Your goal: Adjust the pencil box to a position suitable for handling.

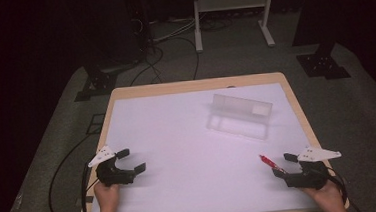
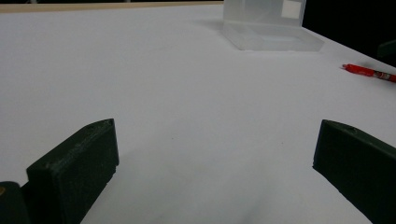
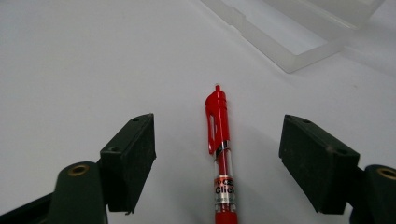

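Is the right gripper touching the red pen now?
Apart. In the right gripper view the red pen lies between the open fingers of the right gripper, with white table showing on both sides.

A: Where is the high view sitting?

B: It is looking forward and down from above the person's side, taking in the whole desk point(image 1: 296, 103), with the left tool point(image 1: 131, 160) and right tool point(image 1: 284, 165) at the near edge.

A: And the left gripper view?

B: It is riding low on its tool point(image 2: 215, 154), facing across the white surface toward the clear box point(image 2: 271, 28) far ahead, with the red pen point(image 2: 369, 72) off to its right.

A: The right gripper view?

B: It is tilting down close over the pen point(image 3: 220, 149), which is lying between its jaws, the box point(image 3: 299, 32) just beyond. All three are sharing pen and box.
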Action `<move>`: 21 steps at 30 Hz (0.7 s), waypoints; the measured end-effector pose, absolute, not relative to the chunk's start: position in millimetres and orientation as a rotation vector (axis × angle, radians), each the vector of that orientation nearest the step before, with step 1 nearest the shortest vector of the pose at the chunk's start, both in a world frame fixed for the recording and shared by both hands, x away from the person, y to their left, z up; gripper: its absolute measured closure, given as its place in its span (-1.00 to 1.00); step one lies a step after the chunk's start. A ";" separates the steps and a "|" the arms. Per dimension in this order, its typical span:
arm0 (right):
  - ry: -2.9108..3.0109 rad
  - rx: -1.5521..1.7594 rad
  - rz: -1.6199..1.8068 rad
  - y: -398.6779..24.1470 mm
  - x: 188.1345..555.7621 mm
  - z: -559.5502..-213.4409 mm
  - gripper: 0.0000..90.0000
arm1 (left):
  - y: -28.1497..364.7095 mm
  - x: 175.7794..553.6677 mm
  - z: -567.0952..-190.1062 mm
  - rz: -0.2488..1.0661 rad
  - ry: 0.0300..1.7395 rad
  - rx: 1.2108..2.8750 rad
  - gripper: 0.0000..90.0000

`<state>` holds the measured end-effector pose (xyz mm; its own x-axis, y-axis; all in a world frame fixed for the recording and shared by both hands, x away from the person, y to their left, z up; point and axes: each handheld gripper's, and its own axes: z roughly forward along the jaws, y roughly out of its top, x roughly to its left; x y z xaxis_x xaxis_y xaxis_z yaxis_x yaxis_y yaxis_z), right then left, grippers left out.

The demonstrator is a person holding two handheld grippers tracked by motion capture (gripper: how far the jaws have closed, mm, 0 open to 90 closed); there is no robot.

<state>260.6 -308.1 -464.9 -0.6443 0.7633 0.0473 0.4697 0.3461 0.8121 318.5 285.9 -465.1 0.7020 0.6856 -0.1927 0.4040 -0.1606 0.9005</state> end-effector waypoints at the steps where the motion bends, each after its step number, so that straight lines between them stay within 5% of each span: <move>1: 2.277 1.082 1.200 -307.5 261.2 -464.9 -0.42 | 285.8 318.3 -465.2 0.313 0.862 1.787 -1.00; 21: 2.330 0.952 1.197 -289.3 287.0 -435.9 -0.47 | 284.6 317.5 -465.4 0.314 0.856 1.798 -1.00</move>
